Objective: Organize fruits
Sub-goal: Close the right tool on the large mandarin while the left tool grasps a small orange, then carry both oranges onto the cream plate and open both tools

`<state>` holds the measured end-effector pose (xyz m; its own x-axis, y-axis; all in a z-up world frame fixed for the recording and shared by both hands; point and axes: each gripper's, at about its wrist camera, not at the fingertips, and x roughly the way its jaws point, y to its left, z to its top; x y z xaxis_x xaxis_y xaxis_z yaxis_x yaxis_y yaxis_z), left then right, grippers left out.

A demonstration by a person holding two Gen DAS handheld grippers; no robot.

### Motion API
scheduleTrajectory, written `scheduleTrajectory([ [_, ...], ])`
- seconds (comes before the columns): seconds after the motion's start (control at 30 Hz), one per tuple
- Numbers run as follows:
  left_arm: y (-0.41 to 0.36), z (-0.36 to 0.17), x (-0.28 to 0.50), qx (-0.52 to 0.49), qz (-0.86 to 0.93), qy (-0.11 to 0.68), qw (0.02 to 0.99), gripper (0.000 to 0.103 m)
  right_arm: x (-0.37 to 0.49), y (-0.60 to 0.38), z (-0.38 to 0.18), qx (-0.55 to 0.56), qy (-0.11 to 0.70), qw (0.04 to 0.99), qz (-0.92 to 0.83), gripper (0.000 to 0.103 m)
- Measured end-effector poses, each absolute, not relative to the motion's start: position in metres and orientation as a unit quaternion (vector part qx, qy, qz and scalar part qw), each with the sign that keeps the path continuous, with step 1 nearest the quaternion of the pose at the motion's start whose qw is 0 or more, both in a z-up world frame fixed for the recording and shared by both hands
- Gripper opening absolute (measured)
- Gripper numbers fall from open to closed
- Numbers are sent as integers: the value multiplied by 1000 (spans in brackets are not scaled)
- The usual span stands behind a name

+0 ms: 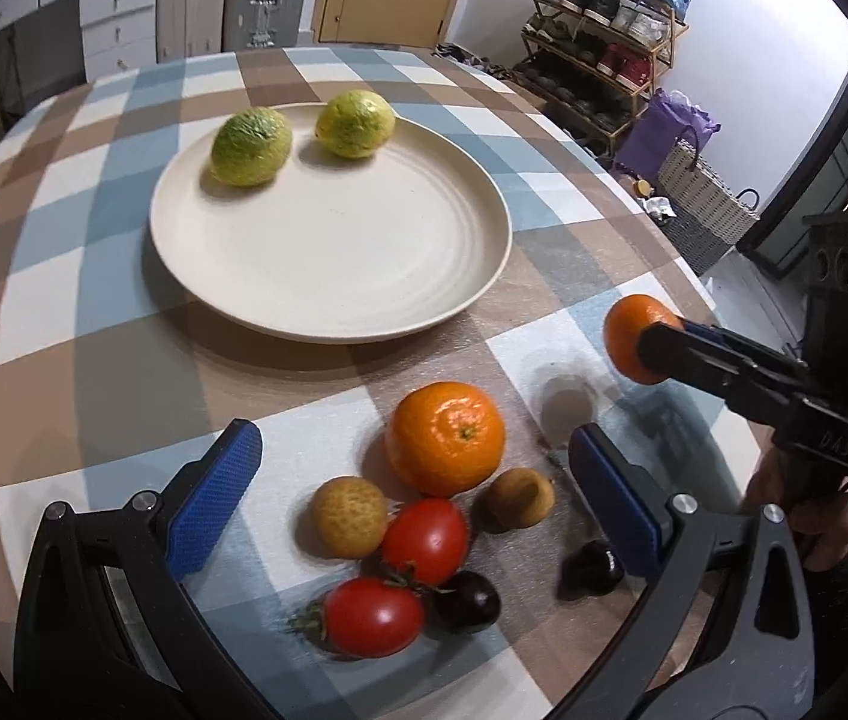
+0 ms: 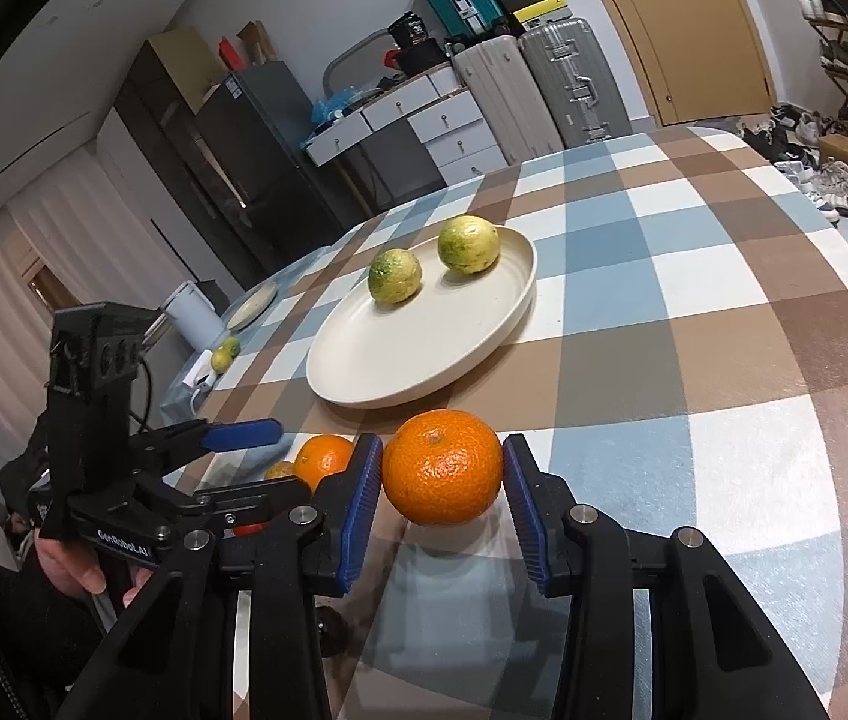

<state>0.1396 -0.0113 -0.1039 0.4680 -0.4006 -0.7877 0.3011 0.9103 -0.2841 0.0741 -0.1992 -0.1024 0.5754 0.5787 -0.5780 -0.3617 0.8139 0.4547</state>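
Right gripper (image 2: pixel 443 483) clamps tangerine (image 2: pixel 442 467) off cloth; plate (image 2: pixel 400 360) lies beyond, up-left in frame. Left gripper (image 1: pixel 418 480) jaws wide, empty, over second orange (image 1: pixel 445 437).

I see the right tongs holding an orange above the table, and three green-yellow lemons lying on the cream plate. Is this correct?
Not quite: the cream plate holds two green-yellow lemons, not three, one beside the other. The left wrist view shows this clearly. The rest stands: the right tongs hold an orange above the table.
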Motion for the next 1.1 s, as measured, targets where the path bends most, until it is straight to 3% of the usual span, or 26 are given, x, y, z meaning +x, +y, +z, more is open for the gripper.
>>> scheduleTrajectory([
  [0.27,-18,-101,142,-62,-220,473,851,85,75,-201,-104,157,369,872,281,42],
  [0.47,-24,-103,141,-57,-230,484,843,54,73,-196,-103,143,367,874,285,42],
  [0.6,-22,-102,140,-61,-228,482,844,39,74,-199,-104,152,366,873,285,42],
  [1.1,-14,-92,135,-81,-242,467,847,38,78,-202,-107,160,371,873,272,42],
])
